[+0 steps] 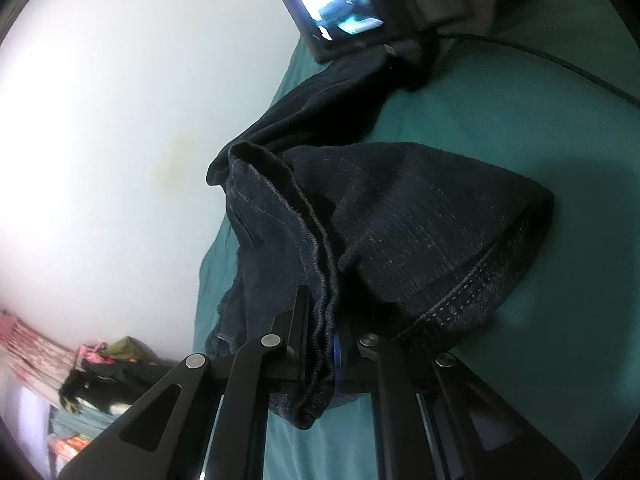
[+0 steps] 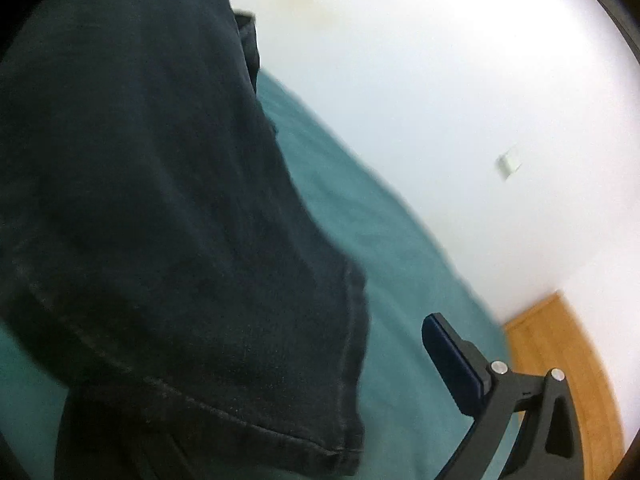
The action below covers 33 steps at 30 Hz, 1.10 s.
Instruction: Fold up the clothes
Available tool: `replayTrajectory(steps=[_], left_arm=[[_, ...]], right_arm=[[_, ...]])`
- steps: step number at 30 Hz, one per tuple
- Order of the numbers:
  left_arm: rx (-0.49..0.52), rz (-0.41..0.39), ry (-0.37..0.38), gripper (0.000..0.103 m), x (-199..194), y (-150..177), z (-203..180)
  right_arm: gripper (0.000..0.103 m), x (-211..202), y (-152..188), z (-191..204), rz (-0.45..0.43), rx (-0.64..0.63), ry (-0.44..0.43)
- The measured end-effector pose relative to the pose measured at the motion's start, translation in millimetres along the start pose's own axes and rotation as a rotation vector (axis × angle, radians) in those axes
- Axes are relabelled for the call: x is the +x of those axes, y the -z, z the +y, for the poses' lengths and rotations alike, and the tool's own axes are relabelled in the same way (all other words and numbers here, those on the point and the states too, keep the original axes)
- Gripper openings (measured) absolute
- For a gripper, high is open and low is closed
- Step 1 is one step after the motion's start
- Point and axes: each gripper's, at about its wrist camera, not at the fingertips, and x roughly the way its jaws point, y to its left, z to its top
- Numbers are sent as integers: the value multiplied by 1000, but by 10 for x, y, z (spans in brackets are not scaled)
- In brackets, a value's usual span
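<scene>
A pair of dark blue jeans (image 1: 400,208) lies partly lifted over a teal bed sheet (image 1: 520,120). My left gripper (image 1: 326,344) is shut on a bunched seam edge of the jeans, and a hemmed leg end (image 1: 472,300) hangs to its right. In the right wrist view the jeans (image 2: 160,220) fill the left half and drape over my right gripper's left side, hiding that finger. The right finger (image 2: 448,356) with its blue pad stands apart from the cloth. The other gripper's body with a lit screen (image 1: 340,4) shows at the far end of the jeans.
A white wall (image 1: 120,120) borders the bed. A pile of clothes (image 1: 104,372) sits at the lower left in the left wrist view. A wooden floor (image 2: 560,360) lies beyond the bed edge. A black cable (image 1: 560,64) runs across the sheet.
</scene>
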Motion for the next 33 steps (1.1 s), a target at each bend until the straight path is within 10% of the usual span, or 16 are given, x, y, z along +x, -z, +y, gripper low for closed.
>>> replayTrajectory(steps=[1,2,4,14,21,26,29,30,33], left_arm=[[4,0,-7,9,8,-5,-74],[5,2,-11,8,34,-30,-127],[-4,13,-5,8,81,-60,-181],[21,-70,35,5,-538,255,-165],[320,-177,216,5,-1893,1276,-680],[477,-100,224,5,-2147,1852,-1189],[450,-26,148,22,-2060,1736,-1363],[431,-15,118,45,-2070,1646,-1380],[391,9,36,79,-2034,1380,-1443]], right_arm=[[88,24,-27,2,5,-20,14],[19,86,-48,78,47,-88,28],[1,174,-58,168,119,-159,14],[1,-469,486,-621,159,75,-11],[1,-1074,1465,-1128,302,58,-28],[2,-1262,1946,-1065,350,-85,30],[30,-1283,1980,-966,323,-141,76],[51,-1291,1969,-945,308,-149,85],[63,-1326,1891,-936,222,-167,125]])
